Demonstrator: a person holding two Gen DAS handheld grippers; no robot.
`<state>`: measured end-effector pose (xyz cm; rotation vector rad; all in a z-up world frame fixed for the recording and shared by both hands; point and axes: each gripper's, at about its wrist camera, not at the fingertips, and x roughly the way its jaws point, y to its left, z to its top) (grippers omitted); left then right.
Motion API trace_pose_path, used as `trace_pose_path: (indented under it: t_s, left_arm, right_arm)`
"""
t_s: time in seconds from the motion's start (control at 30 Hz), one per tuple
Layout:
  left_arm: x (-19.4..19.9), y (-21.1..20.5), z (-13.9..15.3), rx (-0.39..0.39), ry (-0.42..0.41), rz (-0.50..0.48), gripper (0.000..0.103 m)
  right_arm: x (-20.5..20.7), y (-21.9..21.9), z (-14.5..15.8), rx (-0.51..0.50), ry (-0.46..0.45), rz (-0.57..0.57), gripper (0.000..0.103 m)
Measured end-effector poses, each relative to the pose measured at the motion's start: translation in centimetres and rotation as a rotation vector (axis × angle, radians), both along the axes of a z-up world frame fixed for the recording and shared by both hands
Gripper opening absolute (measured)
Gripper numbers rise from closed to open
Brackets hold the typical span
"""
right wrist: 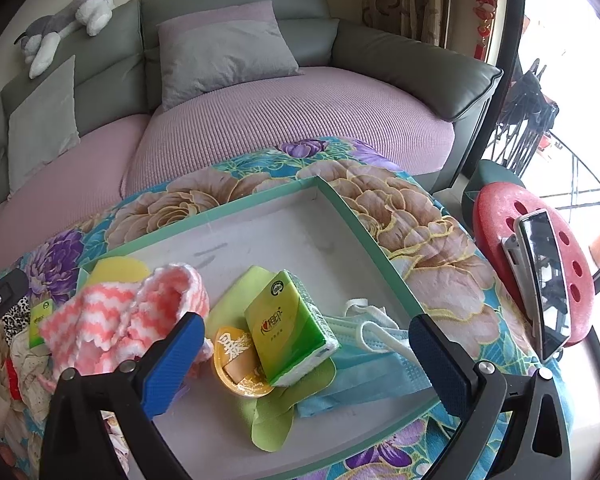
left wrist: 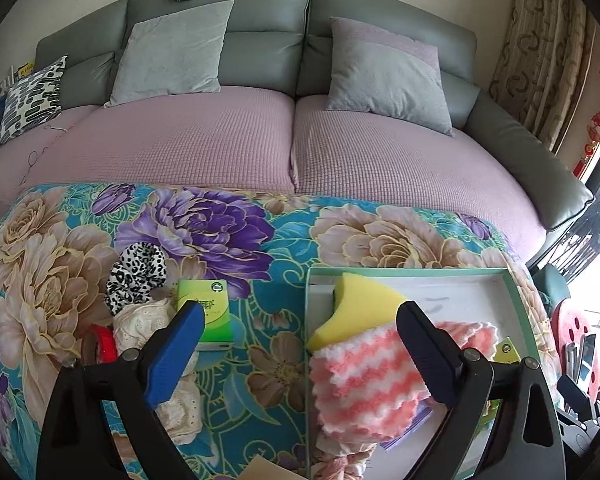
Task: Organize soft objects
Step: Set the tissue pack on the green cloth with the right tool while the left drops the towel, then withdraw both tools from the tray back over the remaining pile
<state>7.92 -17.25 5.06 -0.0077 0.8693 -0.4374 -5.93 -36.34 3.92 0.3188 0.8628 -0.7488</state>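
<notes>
Presently, the pink-and-white knitted cloth (right wrist: 116,328) lies in the green-rimmed tray (right wrist: 364,232) beside a yellow sponge (left wrist: 356,308), a green tissue pack (right wrist: 290,328) and a blue face mask (right wrist: 364,368). Left gripper (left wrist: 300,344) and right gripper (right wrist: 306,354) both stand spread, holding nothing.

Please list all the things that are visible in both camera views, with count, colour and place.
tray: 1, green rim, white floor, on floral cloth
floral cloth: 1, teal and purple, covers table
striped towel: 1, pink-white, in tray
sponge: 1, yellow, in tray
tissue pack: 1, green, in tray
face mask: 1, blue, in tray
second tissue pack: 1, green, on cloth outside tray
scrunchie: 1, black-white, on cloth
lace fabric: 1, cream, on cloth
sofa: 1, grey, behind
left gripper: open, empty
right gripper: open, empty
</notes>
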Motion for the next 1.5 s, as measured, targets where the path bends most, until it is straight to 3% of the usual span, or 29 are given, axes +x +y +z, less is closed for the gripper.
trace_pose_path:
  t_s: [0.57,0.73,1.13,1.5]
  left_arm:
    - [1.6,4.4,0.0,0.068,0.046,0.095,0.097]
    - [2.2,7.8,0.2,0.094,0.054,0.152,0.097]
    - [3.1,19.2,-1.7,0.126,0.137,0.409,0.097]
    - [1.7,23.9,-3.1,0.106,0.183,0.480,0.097]
  right_arm:
    - [1.2,3.3,1.3,0.010,0.017,0.068,0.103]
    - [2.9,6.6,1.8,0.014,0.002,0.175,0.103]
    - [6.2,15.1,1.6,0.030,0.009,0.407,0.103]
    - [7.8,19.1,0.2,0.053,0.044,0.507,0.103]
